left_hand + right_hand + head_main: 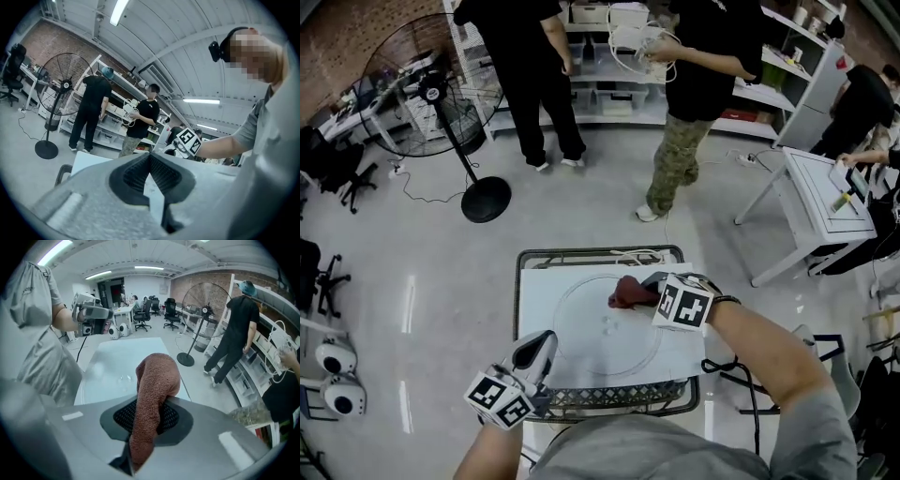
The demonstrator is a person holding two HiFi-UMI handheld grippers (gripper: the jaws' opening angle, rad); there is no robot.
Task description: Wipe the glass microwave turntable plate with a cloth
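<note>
Jaws of right gripper [140, 427] pinch bunched brown cloth [157, 376].

Plate [581, 361] lies flat on the table [536, 281], about centred. Cloth [628, 292] sits on the plate's far right part, with the right gripper [651, 289] just right of it (the cloth runs back between its jaws). Left gripper [546, 339] is at the table's near left, beside the plate's rim. Wire rack [609, 398] runs along the table's near edge. Fan [441, 94] stands on the floor beyond, to the left. Two people [539, 66] stand behind the table, before shelving [609, 84]. Second table [811, 202] is far right.
</note>
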